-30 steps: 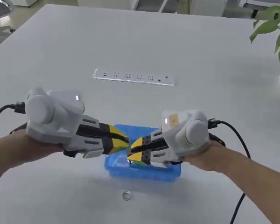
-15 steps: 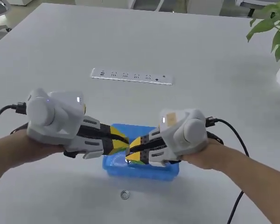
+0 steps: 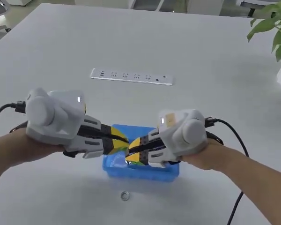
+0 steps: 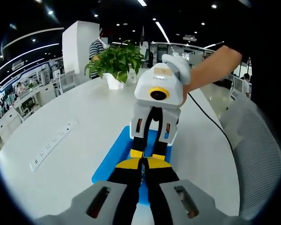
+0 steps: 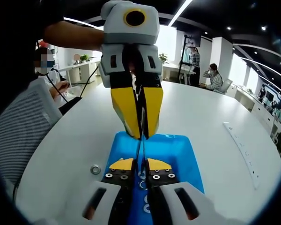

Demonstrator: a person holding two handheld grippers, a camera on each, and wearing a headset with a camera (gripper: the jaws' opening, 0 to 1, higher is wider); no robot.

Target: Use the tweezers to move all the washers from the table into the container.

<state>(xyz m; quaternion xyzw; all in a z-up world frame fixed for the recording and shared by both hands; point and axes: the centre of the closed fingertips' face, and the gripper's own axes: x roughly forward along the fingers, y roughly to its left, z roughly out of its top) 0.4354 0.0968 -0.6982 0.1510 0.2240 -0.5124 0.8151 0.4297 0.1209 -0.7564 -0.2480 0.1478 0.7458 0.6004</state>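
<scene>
Both grippers meet tip to tip over the blue container (image 3: 140, 172). My left gripper (image 3: 125, 140) comes in from the left and its yellow jaws are shut on thin dark tweezers (image 5: 141, 140). My right gripper (image 3: 131, 151) faces it, and its jaws (image 5: 140, 165) look closed on the tweezers' other end. In the left gripper view my own jaws (image 4: 144, 163) are pressed together above the container (image 4: 113, 157). A few washers (image 5: 143, 184) lie inside the container (image 5: 178, 154). One washer (image 3: 125, 195) rests on the table in front of it, also visible as washer (image 5: 95, 169).
A white power strip (image 3: 131, 76) lies on the table beyond the container. A potted plant (image 3: 271, 28) stands at the far right edge. Cables trail from both grippers. People and office chairs are in the background of the right gripper view.
</scene>
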